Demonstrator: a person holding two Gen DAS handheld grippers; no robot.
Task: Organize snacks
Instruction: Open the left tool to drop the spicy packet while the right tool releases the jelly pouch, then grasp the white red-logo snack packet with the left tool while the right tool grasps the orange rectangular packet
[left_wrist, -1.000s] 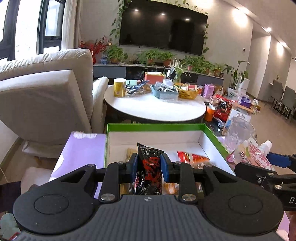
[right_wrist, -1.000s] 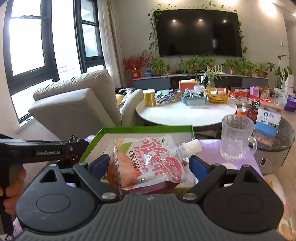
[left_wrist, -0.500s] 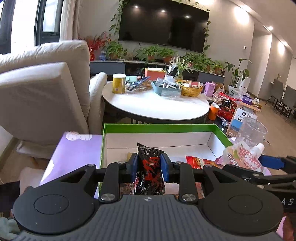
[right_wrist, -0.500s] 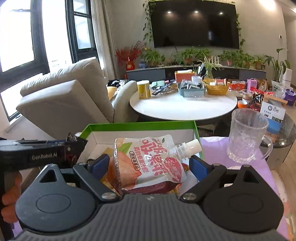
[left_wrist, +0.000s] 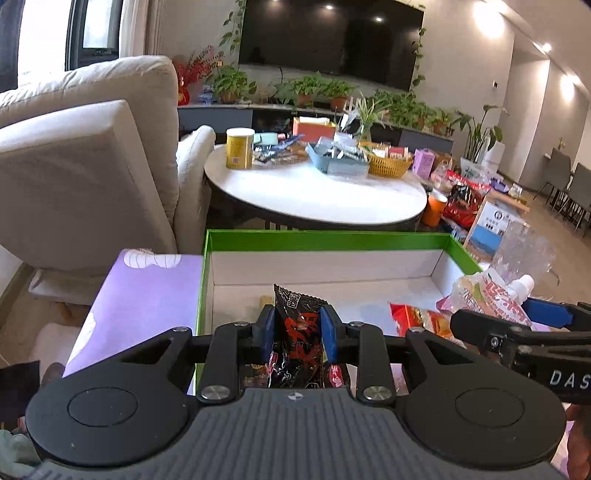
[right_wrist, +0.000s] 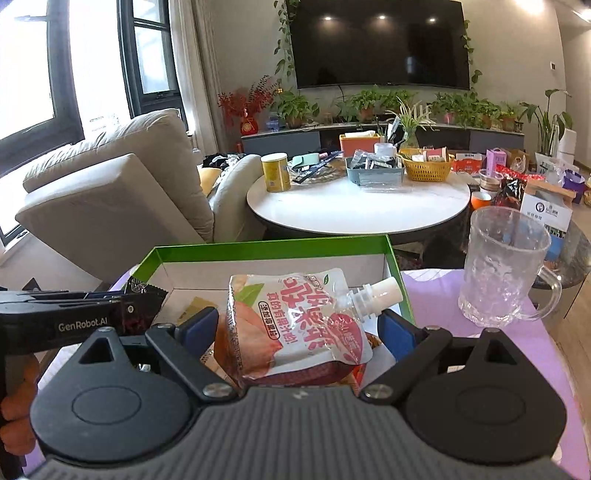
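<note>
Both your grippers have sunk toward the green box (left_wrist: 325, 240): left gripper (left_wrist: 297, 334) clamps the black packet (left_wrist: 299, 328), right gripper (right_wrist: 297, 328) brackets the spouted pouch (right_wrist: 295, 325), which may snag the box's right edge.

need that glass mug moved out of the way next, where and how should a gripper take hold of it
Best bet is the glass mug by its handle, which sticks out on its right side in the right wrist view: come from that side, jaws across the loop. The body looks too wide and slick, and it stands upright on the purple cloth.
</note>
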